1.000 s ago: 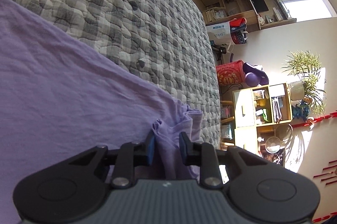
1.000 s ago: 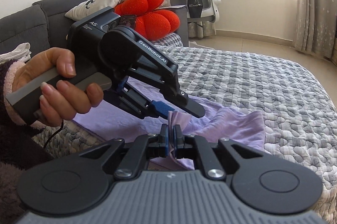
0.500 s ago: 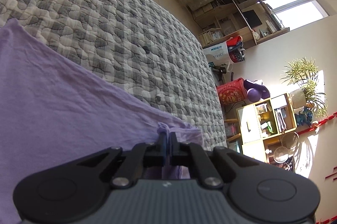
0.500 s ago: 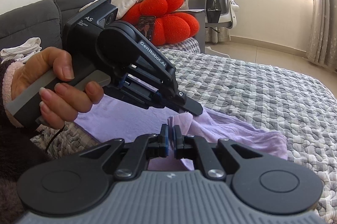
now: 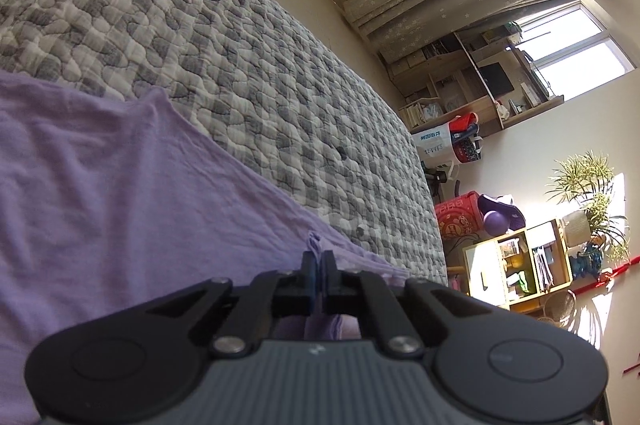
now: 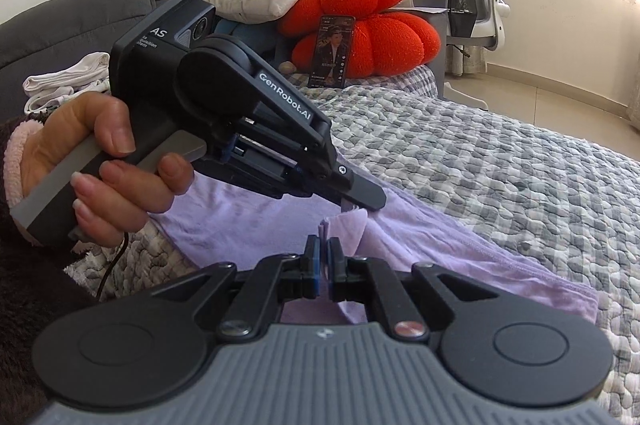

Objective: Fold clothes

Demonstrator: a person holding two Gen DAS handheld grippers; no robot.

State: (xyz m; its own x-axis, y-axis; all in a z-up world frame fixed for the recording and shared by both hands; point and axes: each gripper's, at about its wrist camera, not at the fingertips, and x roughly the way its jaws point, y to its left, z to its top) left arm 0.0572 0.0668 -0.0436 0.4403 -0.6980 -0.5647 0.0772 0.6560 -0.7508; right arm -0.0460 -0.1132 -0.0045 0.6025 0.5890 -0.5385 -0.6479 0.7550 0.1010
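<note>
Both grippers, left (image 5: 319,275) and right (image 6: 323,265), pinch the soft, light purple cloth (image 5: 120,193) at its 6 o'clock edge, a good spot on the bed (image 5: 240,65).

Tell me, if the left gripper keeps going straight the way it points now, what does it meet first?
Probably the grey quilt. The left gripper is shut on a pinch of the purple cloth and points down across the bed, so beyond that cloth the quilt lies next in line. Depth is hard to judge in this fisheye view.

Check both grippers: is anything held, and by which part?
Both pinch the purple cloth: left gripper and right gripper each shut on a bunched edge.
</note>
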